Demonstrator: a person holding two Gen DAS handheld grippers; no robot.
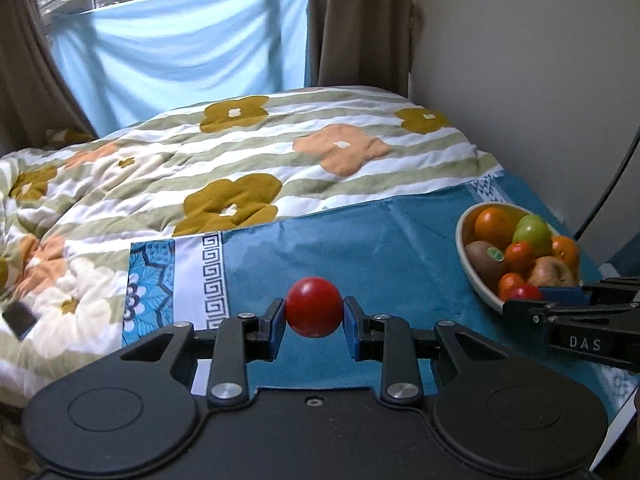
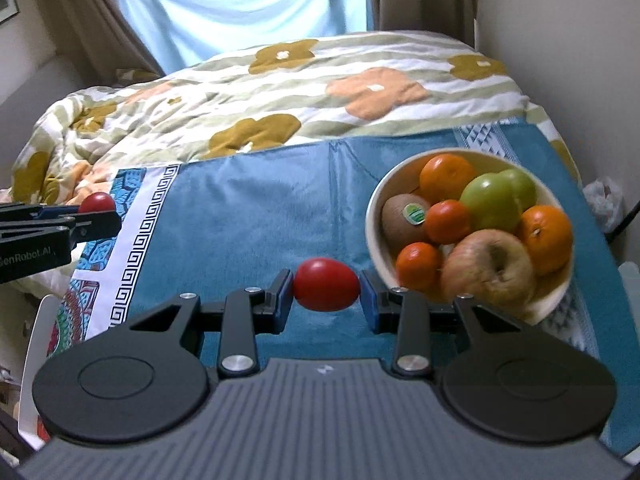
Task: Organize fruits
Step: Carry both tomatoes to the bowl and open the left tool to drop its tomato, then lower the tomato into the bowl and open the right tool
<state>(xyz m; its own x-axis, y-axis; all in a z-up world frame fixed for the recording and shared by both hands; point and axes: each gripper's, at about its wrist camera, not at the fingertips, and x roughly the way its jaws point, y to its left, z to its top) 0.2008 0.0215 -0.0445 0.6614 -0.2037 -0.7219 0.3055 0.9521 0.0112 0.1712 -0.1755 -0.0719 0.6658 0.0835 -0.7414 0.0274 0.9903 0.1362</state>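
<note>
My left gripper point(image 1: 314, 314) is shut on a round red tomato point(image 1: 314, 306), held above the blue cloth point(image 1: 380, 240). My right gripper point(image 2: 326, 290) holds an oval red tomato point(image 2: 326, 284) between its blue pads, just left of the cream bowl point(image 2: 374, 216). The bowl holds oranges, green apples, a kiwi with a sticker, small tangerines and a brownish apple. In the left wrist view the bowl point(image 1: 466, 256) is at the right, with the right gripper point(image 1: 524, 294) at its near rim. In the right wrist view the left gripper point(image 2: 98, 210) is at the far left.
A floral quilt point(image 1: 240, 160) covers the bed behind the blue cloth. A curtained window point(image 1: 180, 40) is at the back, a wall on the right. A dark cable point(image 1: 612, 184) hangs by the wall. A small dark object point(image 1: 18, 320) lies on the quilt at left.
</note>
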